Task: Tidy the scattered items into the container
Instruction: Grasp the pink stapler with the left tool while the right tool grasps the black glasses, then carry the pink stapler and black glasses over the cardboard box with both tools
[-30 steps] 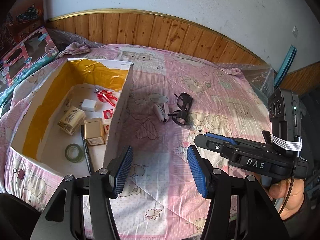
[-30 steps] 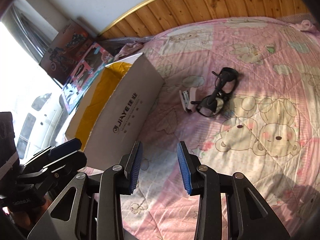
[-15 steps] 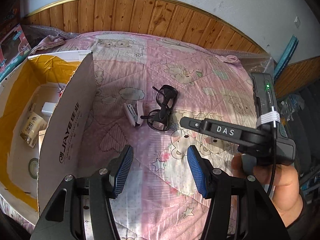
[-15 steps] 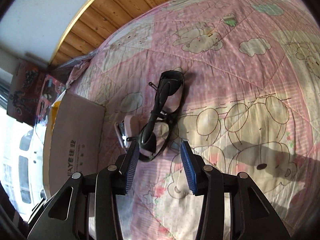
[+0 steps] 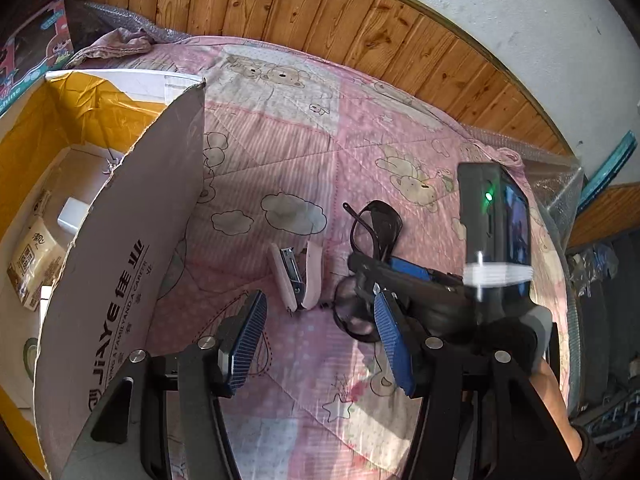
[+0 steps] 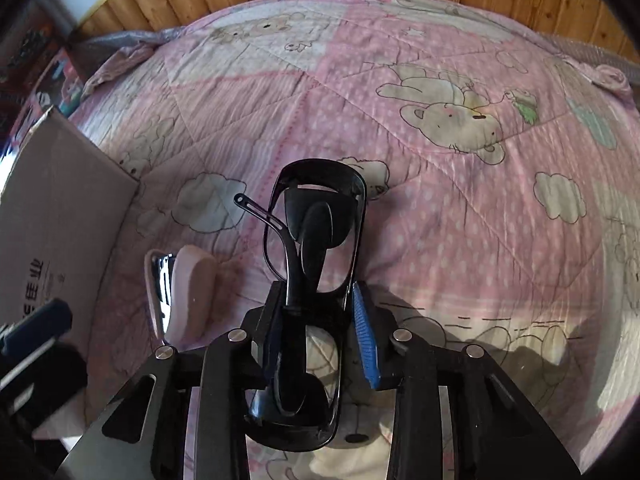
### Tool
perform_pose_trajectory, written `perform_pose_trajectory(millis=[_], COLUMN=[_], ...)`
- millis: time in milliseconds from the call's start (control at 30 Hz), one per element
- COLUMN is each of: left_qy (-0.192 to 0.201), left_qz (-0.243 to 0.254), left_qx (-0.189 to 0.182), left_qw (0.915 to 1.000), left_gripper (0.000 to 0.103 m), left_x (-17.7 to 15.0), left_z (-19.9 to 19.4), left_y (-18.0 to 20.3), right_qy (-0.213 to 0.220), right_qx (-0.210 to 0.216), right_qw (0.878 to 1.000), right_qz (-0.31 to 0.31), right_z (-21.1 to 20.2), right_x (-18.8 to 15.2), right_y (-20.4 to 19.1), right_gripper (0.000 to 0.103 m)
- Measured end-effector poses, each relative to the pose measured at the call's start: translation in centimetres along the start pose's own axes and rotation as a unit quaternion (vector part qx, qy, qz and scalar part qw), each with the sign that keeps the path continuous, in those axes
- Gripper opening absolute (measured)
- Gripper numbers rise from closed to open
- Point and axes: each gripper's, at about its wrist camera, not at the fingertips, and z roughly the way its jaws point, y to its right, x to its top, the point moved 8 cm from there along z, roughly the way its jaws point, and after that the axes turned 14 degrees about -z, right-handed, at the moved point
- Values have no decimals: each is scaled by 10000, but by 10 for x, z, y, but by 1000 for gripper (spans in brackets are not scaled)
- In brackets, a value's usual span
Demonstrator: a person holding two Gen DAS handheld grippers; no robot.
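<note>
The left gripper (image 5: 318, 344) hangs wide open over the pink quilt (image 5: 280, 152). A pink stapler (image 5: 296, 278) lies just ahead, beside the cardboard box (image 5: 120, 264) wall. The right gripper (image 5: 394, 276) reaches onto black glasses (image 5: 374, 224).

Pink quilt (image 5: 304, 160) with bear, cloud and star prints covers the whole surface. Wood-panel wainscot (image 5: 360, 36) runs behind it from 10 to 2 o'clock, gold trim on top, white wall (image 5: 520, 8) above. Colourful toy box (image 5: 36, 48) leans at 10 o'clock. Teal strip (image 5: 612, 164) stands against the wall at 3 o'clock. Clear plastic wrap (image 5: 556, 184) edges the quilt there.
</note>
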Motion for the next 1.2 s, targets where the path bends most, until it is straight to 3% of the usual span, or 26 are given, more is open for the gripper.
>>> perform_pose_trajectory(millis=[100,267,367,400,467,533,667,933,1200], left_qy=[-24,-103,-253,-130,127,138,14,1,95], left_qz=[-66,27,103,180,516,599,303,488,516], left_qx=[41,346,560,525,622,620,482,299,-22], left_qw=[10000,9993,9981,9984,9966,9962,9984,9984,9986], left_gripper=[58,58,58,58,45,42,42,41,41], left_x=[4,1,-6,-6,-6,-5,-6,-33,-47], left_z=[17,53,80,83,84,81,68,32,-9], left_y=[-1,-5,-11,-11,-10,-12,-17,-4,3], right_qy=[-173,-360,-213,-132,-83,-20,99,340,467], right_qx=[-190,-74,109,100,52,17,69,389,407], right_qw=[9995,9992,9987,9987,9988,9991,9980,9961,9954], right_qz=[-155,128,447,490,482,412,612,721,734], right_z=[-12,-37,-38,-38,-39,-40,-51,-72,-90], right_x=[-21,-67,-84,-85,-83,-83,-87,-90,-102], right_y=[19,48,52,52,52,52,53,29,12], right_gripper=[33,34,35,36,36,35,34,34,34])
